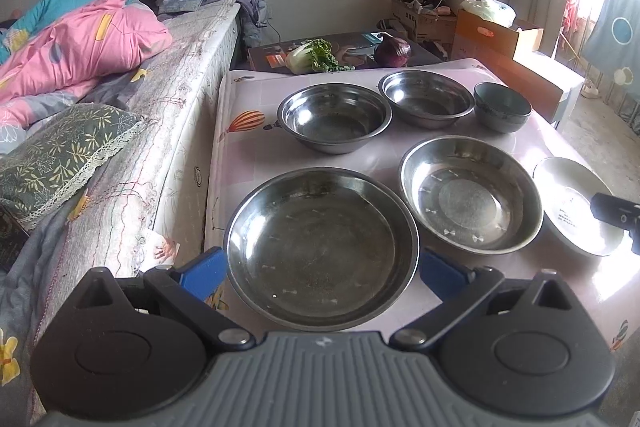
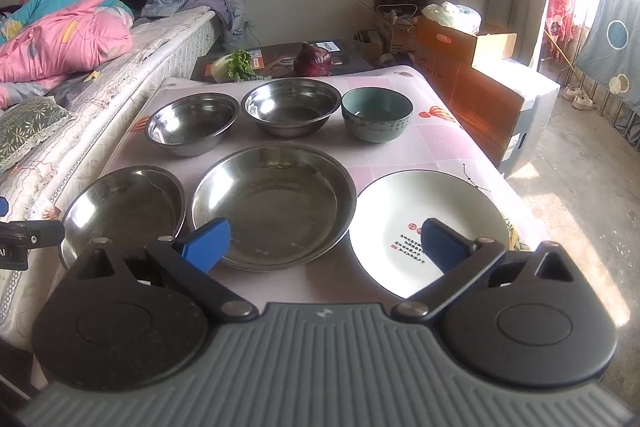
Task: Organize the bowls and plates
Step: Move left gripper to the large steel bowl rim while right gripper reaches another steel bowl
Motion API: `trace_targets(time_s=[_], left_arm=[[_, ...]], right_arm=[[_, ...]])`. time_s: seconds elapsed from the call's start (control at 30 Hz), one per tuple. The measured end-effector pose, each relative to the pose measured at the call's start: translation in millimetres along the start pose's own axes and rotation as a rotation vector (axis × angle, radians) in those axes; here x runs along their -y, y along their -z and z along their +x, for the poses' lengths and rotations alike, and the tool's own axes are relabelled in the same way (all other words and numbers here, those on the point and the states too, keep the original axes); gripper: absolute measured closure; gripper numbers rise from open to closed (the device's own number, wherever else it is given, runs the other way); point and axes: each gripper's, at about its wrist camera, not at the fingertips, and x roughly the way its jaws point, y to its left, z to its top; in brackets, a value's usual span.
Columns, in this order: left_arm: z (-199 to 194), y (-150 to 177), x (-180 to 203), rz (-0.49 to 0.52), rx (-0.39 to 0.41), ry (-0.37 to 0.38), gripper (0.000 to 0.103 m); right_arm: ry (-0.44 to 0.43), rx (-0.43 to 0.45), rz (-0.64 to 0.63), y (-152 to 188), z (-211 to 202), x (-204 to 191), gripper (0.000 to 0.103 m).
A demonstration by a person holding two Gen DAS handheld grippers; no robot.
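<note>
On the pink-clothed table (image 1: 248, 155) lie a large steel plate (image 1: 320, 247), a smaller steel plate (image 1: 472, 195) and a white plate (image 1: 576, 207). Behind them stand two steel bowls (image 1: 334, 117) (image 1: 426, 97) and a teal ceramic bowl (image 1: 502, 107). My left gripper (image 1: 320, 273) is open, its blue pads on either side of the large steel plate's near half, gripping nothing. My right gripper (image 2: 324, 245) is open above the near edge, one pad over the middle steel plate (image 2: 276, 203), the other over the white plate (image 2: 428, 227). The teal bowl (image 2: 376, 113) is at back right.
A bed (image 1: 168, 115) with a pink quilt and a pillow runs along the table's left side. Green cabbage (image 1: 312, 57) and a red cabbage (image 1: 392, 51) lie on a dark box behind the table. Cardboard boxes (image 2: 480, 83) stand at the right, with bare floor beyond.
</note>
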Motion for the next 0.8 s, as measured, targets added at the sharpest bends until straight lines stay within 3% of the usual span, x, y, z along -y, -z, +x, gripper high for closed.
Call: trace_targets(time_s=[0.13, 0.33, 0.7, 0.8], left_arm=[[8.6, -18.8, -8.4, -0.013, 0.012, -0.007, 0.000], [26.8, -42.4, -16.7, -0.019, 0.014, -0.014, 0.000], [70.7, -88.4, -26.4, -0.015, 0.064, -0.062, 0.000], [91.1, -99.2, -36.6, -0.046, 0.063, -0.014, 0.000]], right_arm=[[-0.086, 0.084, 0.022, -15.5, 1.3, 2.4, 0.001], [-0.057, 0.175, -0.041, -43.5, 7.9, -9.3, 0.001], [-0.158, 0.217, -0.077, -100.1, 58.1, -25.4, 0.001], [-0.202, 0.198, -0.074, -113.3, 82.7, -32.5, 0.001]])
